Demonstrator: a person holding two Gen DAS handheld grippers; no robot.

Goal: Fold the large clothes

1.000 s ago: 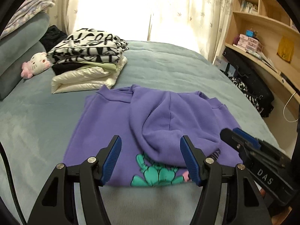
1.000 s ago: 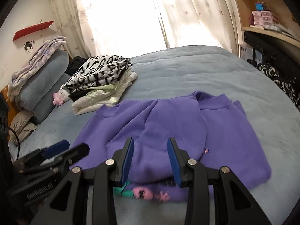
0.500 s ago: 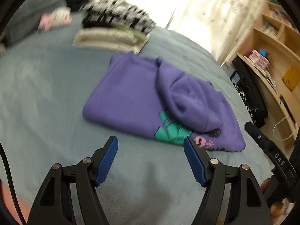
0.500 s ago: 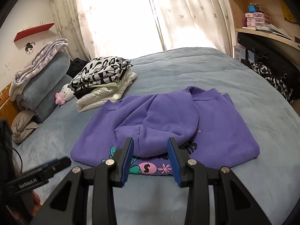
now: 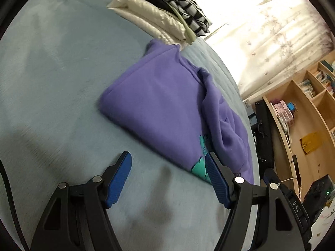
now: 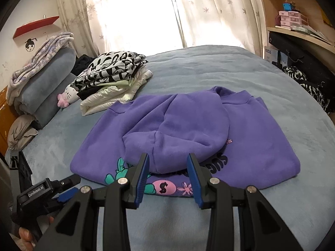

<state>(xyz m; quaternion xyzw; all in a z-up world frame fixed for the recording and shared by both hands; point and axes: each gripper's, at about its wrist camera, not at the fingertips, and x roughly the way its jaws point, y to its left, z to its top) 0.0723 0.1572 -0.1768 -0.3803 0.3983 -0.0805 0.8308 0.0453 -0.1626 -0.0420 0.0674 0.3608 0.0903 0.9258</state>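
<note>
Both hand-held grippers hang with jaws apart and hold nothing: the left gripper [image 5: 168, 178] is spread wide over bare blue bedcover [image 5: 52, 67] near the purple hoodie [image 6: 188, 129], while the right gripper [image 6: 167, 176] is spread less, just short of the hoodie's printed hem. The hoodie lies folded in the middle of the bed with its hood laid over the front. To the left of the hoodie sit rolled grey blankets [image 6: 41, 87], then a plush cat toy [image 6: 68, 96] and a stack of folded clothes [image 6: 111, 79] close behind its left shoulder; to its right stand wooden shelves [image 6: 297, 18]. Compared with a second ago, the left gripper has swung off the hoodie to its left and tilted, and the right has pulled back from the hood.
</note>
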